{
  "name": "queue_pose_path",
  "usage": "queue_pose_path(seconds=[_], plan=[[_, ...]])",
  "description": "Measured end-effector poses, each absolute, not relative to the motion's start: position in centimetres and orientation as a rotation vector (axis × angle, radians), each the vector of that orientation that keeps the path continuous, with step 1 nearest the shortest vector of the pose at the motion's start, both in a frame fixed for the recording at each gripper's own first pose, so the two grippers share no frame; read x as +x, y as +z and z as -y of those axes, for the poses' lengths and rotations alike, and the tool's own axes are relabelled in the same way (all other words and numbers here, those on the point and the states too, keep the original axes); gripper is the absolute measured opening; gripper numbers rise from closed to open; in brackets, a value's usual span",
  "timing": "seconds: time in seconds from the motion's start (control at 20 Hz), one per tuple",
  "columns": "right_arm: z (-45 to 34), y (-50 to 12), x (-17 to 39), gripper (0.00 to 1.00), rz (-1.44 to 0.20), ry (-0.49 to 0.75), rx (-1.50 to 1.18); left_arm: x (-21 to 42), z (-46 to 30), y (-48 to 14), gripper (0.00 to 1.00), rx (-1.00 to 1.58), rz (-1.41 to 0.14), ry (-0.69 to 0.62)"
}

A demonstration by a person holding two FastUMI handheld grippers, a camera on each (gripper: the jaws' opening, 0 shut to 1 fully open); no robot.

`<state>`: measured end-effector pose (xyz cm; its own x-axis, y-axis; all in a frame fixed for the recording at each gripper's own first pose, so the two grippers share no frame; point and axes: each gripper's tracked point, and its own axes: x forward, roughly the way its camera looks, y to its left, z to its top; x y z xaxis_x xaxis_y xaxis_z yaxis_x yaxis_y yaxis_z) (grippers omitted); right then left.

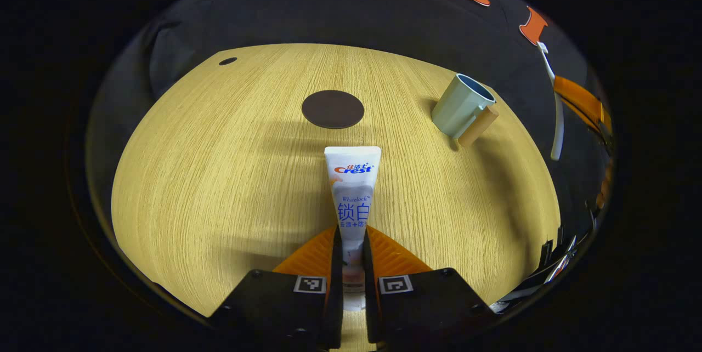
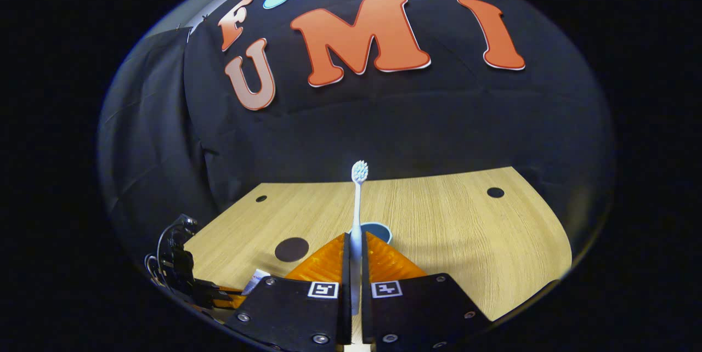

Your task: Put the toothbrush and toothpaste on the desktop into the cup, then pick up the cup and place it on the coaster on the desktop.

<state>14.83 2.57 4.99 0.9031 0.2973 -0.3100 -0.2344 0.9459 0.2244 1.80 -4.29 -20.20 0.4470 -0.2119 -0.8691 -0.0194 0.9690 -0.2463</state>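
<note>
Wood-grain desktop; left claw pinches flat toothpaste (crimped end forward).

In the left gripper view, the toothpaste is clamped between the fingers of the left gripper and is extended forward over the desktop. The coaster is located on the desktop beyond the far end of the toothpaste. The cup is positioned on the desktop to the right of the coaster, well apart from it.

In the right gripper view, the toothbrush is pinched between the fingers of the right gripper, with its head pointed away. The cup is located just behind the fingers. The coaster is situated to the left, and the left gripper is located at the lower left.
</note>
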Motion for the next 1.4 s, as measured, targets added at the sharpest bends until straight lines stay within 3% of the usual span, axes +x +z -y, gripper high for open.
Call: queue_pose_path(seconds=[0.35,0.6,0.85,1.4], plan=[[-2.5,8.4,21.2,0.07,-0.142,0.297,0.236,2.2,4.2,-19.8,0.21,-0.216,-1.051,-0.135],[-3.1,7.6,24.3,0.07,-0.022,0.303,0.187,2.8,3.7,-18.4,0.21,-0.187,-0.987,-0.132],[-4.1,3.9,27.4,0.07,-0.063,0.291,0.108,2.9,3.3,-17.2,0.21,-0.175,-0.93,-0.132],[-4.1,-3.0,28.5,0.08,-0.209,0.259,0.143,4.9,1.8,-10.1,0.21,-0.173,-0.715,-0.125]])
